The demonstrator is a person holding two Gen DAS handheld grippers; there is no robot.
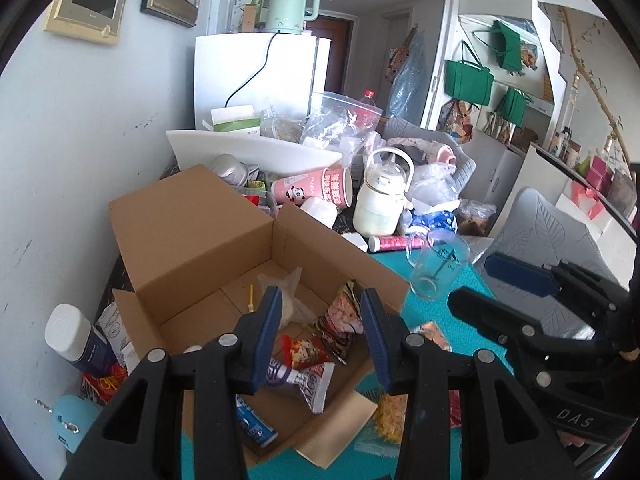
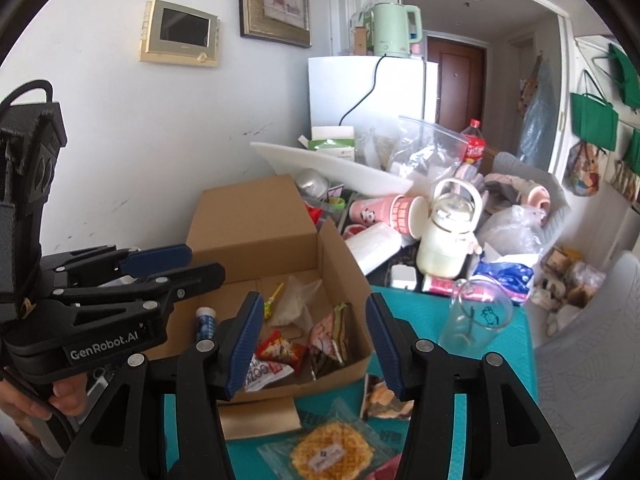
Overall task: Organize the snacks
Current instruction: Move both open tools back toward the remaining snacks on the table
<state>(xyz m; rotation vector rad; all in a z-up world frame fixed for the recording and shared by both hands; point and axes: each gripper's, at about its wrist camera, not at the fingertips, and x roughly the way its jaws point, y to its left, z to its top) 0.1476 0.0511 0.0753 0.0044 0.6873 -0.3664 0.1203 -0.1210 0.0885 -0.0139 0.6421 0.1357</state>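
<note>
Two grippers are hovering over the near end of the desk (image 2: 516, 344), both tilting downward. The left gripper (image 1: 320, 332) is standing with a narrow gap and nothing between its pads; the right gripper (image 2: 316, 340) is standing a little wider, also empty. In the right wrist view a hand (image 2: 44, 396) is gripping the left tool's handle, which is reading "GenRobot.AI"; the right tool is showing the letters "DAS" in the left wrist view.

At the desk's near edge one bagged waffle (image 2: 330, 454) is lying on the teal mat, with one small picture packet (image 2: 384, 398) just beside the box corner. One open cardboard box (image 1: 192, 236) is sitting at the left edge, against the wall. Inside it are lying what seem to be six things: one white "GOZ..." wrapper (image 1: 308, 386), one red snack pack (image 1: 302, 354), one pink-patterned pouch (image 1: 340, 316), one clear bag (image 1: 290, 300), one yellow pick (image 1: 251, 298) and one blue tube (image 2: 205, 322).

Beyond the box corner one clear measuring cup (image 1: 436, 264) is standing upright. Farther back, one cream kettle (image 1: 382, 200) and one pink paper cup (image 1: 316, 190), lying on its side, are sitting in the clutter.
</note>
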